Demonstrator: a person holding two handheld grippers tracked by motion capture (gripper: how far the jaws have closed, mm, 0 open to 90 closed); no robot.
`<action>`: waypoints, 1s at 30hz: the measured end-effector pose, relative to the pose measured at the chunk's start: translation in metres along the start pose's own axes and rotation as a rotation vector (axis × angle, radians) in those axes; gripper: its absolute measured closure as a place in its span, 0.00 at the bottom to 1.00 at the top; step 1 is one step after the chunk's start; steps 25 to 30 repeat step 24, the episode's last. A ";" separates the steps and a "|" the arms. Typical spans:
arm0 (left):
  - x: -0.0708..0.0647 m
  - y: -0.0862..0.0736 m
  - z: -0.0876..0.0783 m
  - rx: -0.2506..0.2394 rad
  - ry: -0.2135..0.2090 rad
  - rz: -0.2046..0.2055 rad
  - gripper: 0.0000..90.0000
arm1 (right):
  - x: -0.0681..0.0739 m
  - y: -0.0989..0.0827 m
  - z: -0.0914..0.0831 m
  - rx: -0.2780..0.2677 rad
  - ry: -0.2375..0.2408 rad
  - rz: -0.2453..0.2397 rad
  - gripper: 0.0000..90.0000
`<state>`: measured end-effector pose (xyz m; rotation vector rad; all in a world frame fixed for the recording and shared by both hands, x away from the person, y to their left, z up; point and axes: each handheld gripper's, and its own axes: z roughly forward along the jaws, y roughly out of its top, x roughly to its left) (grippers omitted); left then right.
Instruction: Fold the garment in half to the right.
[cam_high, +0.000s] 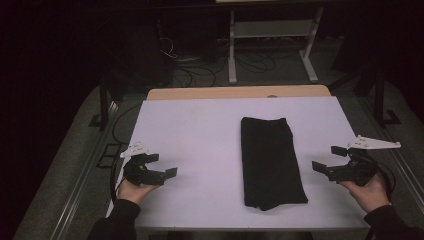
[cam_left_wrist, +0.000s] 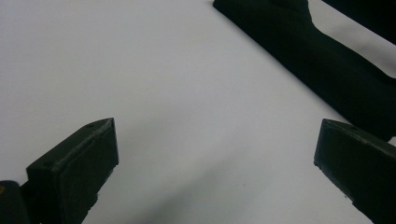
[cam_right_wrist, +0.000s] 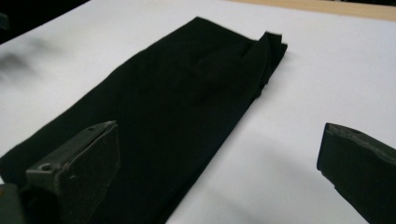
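Note:
A black cloth (cam_high: 270, 161) lies folded into a long strip on the white table (cam_high: 200, 135), right of centre, running from far to near. My left gripper (cam_high: 162, 165) is held open above the table's left front, well apart from the cloth. My right gripper (cam_high: 329, 158) is open at the right edge, its jaws pointing toward the cloth. In the left gripper view the cloth (cam_left_wrist: 322, 60) crosses the upper right, beyond the gripper (cam_left_wrist: 217, 163). In the right gripper view the cloth (cam_right_wrist: 177, 102) stretches away in front of the gripper (cam_right_wrist: 219, 172), with nothing between the jaws.
A wooden strip (cam_high: 240, 93) borders the table's far edge. Beyond it stand a white frame (cam_high: 272, 40) and loose cables (cam_high: 190, 65) on a dark floor. A metal rail (cam_high: 95, 165) runs along the table's left side.

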<state>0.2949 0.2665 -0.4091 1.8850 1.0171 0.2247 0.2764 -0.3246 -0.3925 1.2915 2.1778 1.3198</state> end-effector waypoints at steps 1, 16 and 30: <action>0.002 -0.002 -0.002 -0.018 0.010 0.005 0.00 | 0.000 -0.002 0.000 0.005 -0.003 -0.006 0.00; 0.021 -0.019 -0.023 -0.088 0.095 -0.027 0.00 | 0.003 -0.030 -0.009 0.022 -0.026 -0.011 0.00; 0.025 -0.022 -0.029 -0.100 0.106 -0.038 0.00 | 0.002 -0.037 -0.010 0.030 -0.006 0.012 0.00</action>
